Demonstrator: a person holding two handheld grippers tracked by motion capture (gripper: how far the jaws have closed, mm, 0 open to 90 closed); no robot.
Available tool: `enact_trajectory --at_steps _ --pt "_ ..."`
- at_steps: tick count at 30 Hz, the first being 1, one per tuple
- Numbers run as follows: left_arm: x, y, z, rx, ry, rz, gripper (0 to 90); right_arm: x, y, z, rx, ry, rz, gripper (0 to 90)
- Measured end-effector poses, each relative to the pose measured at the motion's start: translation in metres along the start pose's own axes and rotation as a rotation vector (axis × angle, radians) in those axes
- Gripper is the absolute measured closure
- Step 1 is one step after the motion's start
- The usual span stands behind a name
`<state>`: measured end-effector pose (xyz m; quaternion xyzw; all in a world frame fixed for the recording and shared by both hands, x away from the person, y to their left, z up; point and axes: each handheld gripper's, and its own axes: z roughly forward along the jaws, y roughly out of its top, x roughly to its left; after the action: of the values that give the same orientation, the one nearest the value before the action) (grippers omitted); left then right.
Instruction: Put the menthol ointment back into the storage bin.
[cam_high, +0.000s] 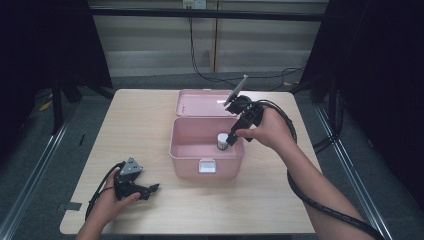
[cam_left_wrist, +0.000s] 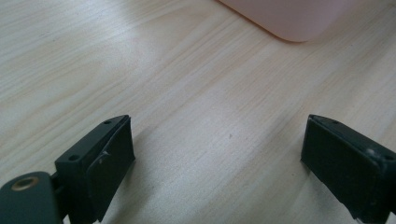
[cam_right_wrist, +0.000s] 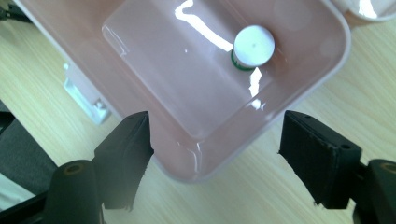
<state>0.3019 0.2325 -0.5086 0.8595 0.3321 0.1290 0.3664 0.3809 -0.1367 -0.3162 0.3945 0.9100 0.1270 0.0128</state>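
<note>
At about 7 o'clock on the pale wood-grain counter (cam_high: 145, 125), the left claw (cam_high: 150, 189) rests in the person's left hand with its jaws spread wide over bare wood and nothing between them; the left gripper view shows the same gap (cam_left_wrist: 215, 154), with a corner of the open pink plastic box (cam_left_wrist: 289, 18) at 1 o'clock. That box (cam_high: 182, 150) sits mid-counter, its hinged lid (cam_high: 200, 102) laid back at 12 o'clock. Inside, the small white-capped jar with a green band (cam_right_wrist: 253, 46) stands upright on the floor near the box's 3 o'clock wall. The right claw (cam_high: 231, 140) hangs just above it, jaws spread and empty (cam_right_wrist: 215, 154). My judgement: the jar has been released, so lift the claw straight up, clear of the rim, keeping the jaws wide so they cannot tip the jar.
</note>
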Motion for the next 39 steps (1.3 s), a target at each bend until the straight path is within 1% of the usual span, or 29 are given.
enact_trajectory --at_steps 1,2,3,7,8,13,14,15,17,18,22,27,28,29,30,32,35,38,39 --pt "0.0 0.0 0.0 0.0 0.0 0.0 8.9 0.0 0.0 0.0 0.0 0.0 0.0 24.9" --pt "0.0 0.0 0.0 0.0 0.0 0.0 8.9 -0.002 -0.006 -0.003 0.014 -0.008 -0.012 24.9" --pt "0.0 0.0 0.0 0.0 0.001 0.0 8.9 -0.001 -0.008 -0.003 0.013 -0.007 -0.006 24.9" --pt "0.0 0.0 0.0 -0.003 0.002 -0.001 8.9 -0.002 -0.018 -0.006 0.026 -0.011 -0.02 24.1" --pt "0.0 0.0 0.0 -0.003 0.002 0.0 8.9 -0.002 -0.021 -0.006 0.028 -0.015 -0.017 24.0" --pt "0.0 0.0 0.0 -0.003 0.002 0.0 8.9 -0.003 -0.033 -0.008 0.023 -0.005 -0.039 23.7" --pt "0.0 0.0 0.0 -0.003 0.002 0.0 8.9 -0.003 -0.035 -0.009 0.024 -0.005 -0.036 23.7" --pt "0.0 0.0 0.0 -0.003 0.002 0.0 8.9 -0.003 -0.038 -0.01 0.019 -0.003 -0.046 23.7" --pt "0.0 0.0 0.0 -0.003 0.003 0.0 8.9 -0.004 -0.043 -0.011 0.009 0.004 -0.044 23.6" --pt "0.0 0.0 0.0 -0.003 0.004 0.001 9.0 -0.004 -0.045 -0.012 0.013 0.006 -0.046 23.6" --pt "0.0 0.0 0.0 -0.004 0.005 0.0 9.0 -0.008 -0.056 -0.012 0.017 -0.005 -0.046 23.2" --pt "0.0 0.0 0.0 -0.004 0.004 -0.003 9.0 -0.012 -0.071 -0.013 0.018 0.0 -0.048 23.2" --pt "0.0 0.0 0.0 -0.004 0.004 -0.003 9.0 -0.012 -0.071 -0.013 0.018 0.0 -0.048 23.2" --pt "0.0 0.0 0.0 -0.004 0.005 0.0 9.0 -0.016 -0.078 -0.011 0.003 0.011 -0.036 23.2" --pt "0.0 0.0 0.0 0.001 0.004 0.004 9.0 -0.016 -0.079 -0.01 0.0 0.015 -0.03 23.2" --pt "0.0 0.0 0.0 0.002 0.004 0.005 9.0 -0.019 -0.084 -0.008 -0.003 0.006 -0.028 23.1" --pt "0.0 0.0 0.0 0.002 0.005 0.005 9.0 -0.023 -0.091 -0.002 -0.008 0.014 -0.025 22.7" --pt "0.0 0.0 0.0 0.002 0.004 0.005 9.0 -0.025 -0.097 0.005 -0.023 0.012 -0.042 22.5" --pt "0.0 0.0 0.0 0.002 0.004 0.005 9.0 -0.025 -0.099 0.007 -0.027 0.022 -0.044 22.4"
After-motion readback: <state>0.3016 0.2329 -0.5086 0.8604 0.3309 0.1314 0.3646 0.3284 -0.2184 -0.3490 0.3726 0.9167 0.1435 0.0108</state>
